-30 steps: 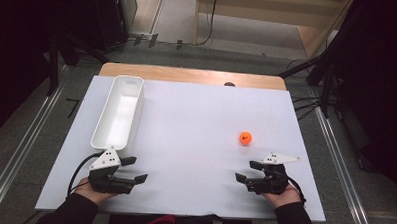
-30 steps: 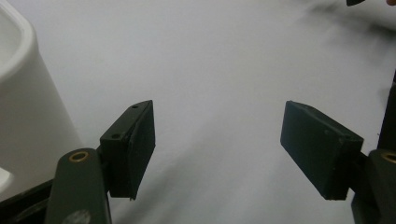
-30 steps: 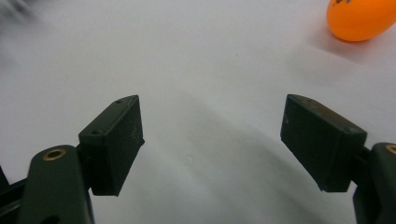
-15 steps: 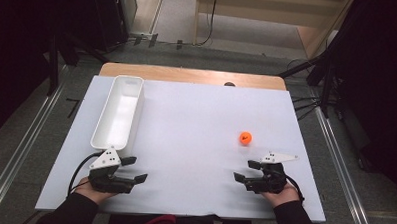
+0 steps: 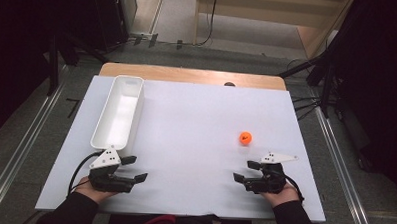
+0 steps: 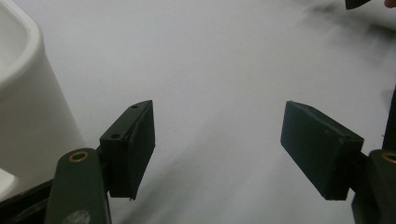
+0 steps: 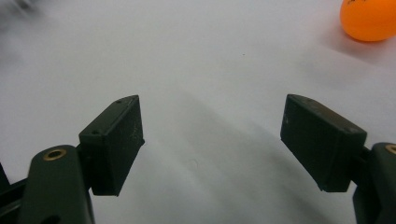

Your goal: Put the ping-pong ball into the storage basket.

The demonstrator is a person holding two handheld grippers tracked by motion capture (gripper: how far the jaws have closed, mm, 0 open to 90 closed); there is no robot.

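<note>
1. High view: the left hand-held gripper (image 5: 133, 169) rests low on the white counter (image 5: 196, 117) near its front edge, jaws spread, nothing between them.
2. High view: the right hand-held gripper (image 5: 246, 171) sits at the front right of the counter, jaws spread and empty, pointing toward the left one.
3. High view: an orange ball (image 5: 244, 138) lies on the counter just beyond the right hand-held gripper, apart from it.
4. High view: a long white bin (image 5: 119, 111) stands on the left half, its near end just beyond the left hand-held gripper.
5. Left gripper view: both black jaws stand wide apart over bare counter (image 6: 224, 70), holding nothing. The bin wall (image 6: 32, 116) rises just beside the left jaw; contact cannot be told.
6. Right gripper view: jaws wide apart, empty, counter (image 7: 187, 60) between them. The ball (image 7: 370, 18) lies at the upper right, ahead of the right jaw and clear of it.
</note>
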